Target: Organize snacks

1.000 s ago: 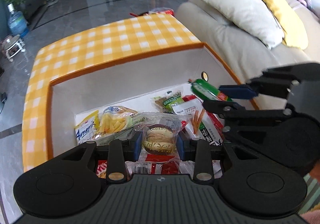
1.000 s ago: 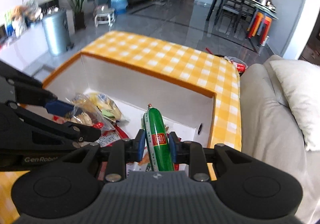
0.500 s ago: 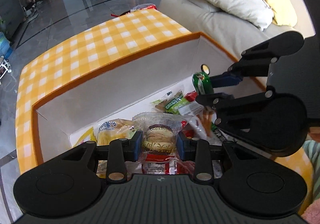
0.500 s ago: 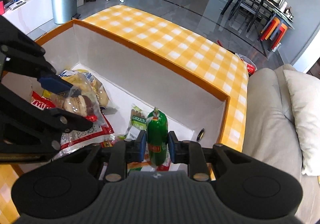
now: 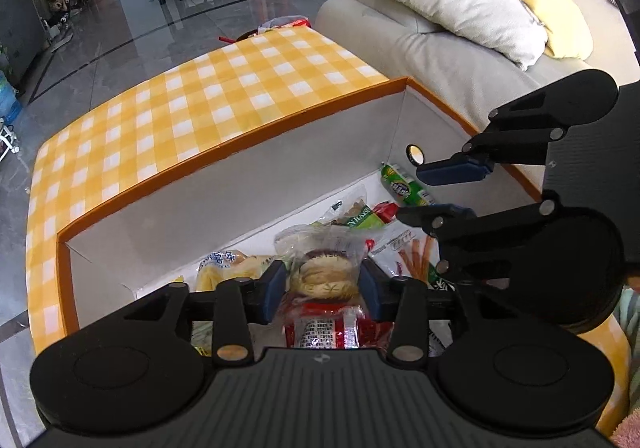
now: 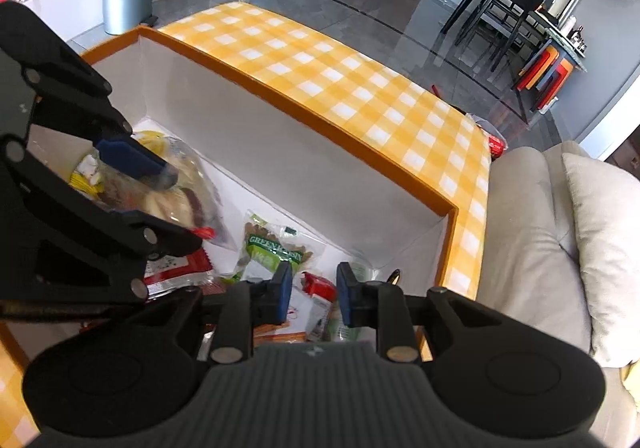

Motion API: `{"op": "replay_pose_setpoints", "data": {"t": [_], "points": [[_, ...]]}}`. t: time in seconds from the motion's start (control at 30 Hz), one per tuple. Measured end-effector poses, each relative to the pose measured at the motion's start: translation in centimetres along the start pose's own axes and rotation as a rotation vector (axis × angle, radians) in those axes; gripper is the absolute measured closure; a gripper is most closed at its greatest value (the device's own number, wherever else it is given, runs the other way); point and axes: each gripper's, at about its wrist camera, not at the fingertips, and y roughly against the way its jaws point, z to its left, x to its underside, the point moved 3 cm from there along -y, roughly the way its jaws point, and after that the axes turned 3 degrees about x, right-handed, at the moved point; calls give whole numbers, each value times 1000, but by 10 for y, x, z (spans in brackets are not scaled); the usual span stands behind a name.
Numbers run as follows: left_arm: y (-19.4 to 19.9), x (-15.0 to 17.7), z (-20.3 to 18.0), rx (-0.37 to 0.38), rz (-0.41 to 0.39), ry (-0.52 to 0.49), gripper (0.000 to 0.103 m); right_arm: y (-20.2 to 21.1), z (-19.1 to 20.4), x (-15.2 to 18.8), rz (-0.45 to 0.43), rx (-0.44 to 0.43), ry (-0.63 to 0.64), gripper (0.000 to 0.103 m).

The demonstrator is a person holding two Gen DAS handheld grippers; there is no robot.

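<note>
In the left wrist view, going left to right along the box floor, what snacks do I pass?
Yellow chips bag → bagged cake between the left tongs → biscuit-stick pack, with the green sausage farther back at right.

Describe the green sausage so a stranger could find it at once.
Find the white box with the orange rim, next to the sofa. In its far corner nearest the sofa, just below a round hole in the wall, lies the sausage. It is the only glossy green tube among flat packets.
</note>
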Motion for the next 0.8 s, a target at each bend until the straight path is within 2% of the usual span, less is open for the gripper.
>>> {"op": "replay_pose_setpoints", "data": {"t": [0.1, 0.17, 0.27, 0.37, 0.43, 0.5, 0.57, 0.7, 0.8], "points": [[6, -1, -2, -15, -19, -29, 39, 8, -3, 1, -6, -20, -18, 76], [12, -1, -3, -35, -28, -37, 39, 15, -5, 2, -17, -29, -36, 74], [26, 2, -5, -22, -46, -32, 39, 24, -9, 3, -24, -57, -94, 70], [48, 4, -8, -39, -88, -30, 39, 37, -13, 3, -35, -85, -161, 65], [65, 5, -8, -56, -124, 1, 38, 47, -15, 2, -39, -104, -210, 62], [83, 8, -8, -63, -162, 42, 37, 61, -15, 1, -46, -115, -263, 51], [101, 15, -9, -72, -210, 80, 36, 77, -15, 2, -65, -130, -312, 47], [127, 28, -11, -123, -233, 162, 36, 110, -11, 9, -72, -134, -406, 47], [148, 38, -11, -159, -279, 230, 36, 138, -9, 19, -91, -119, -475, 43]]}}
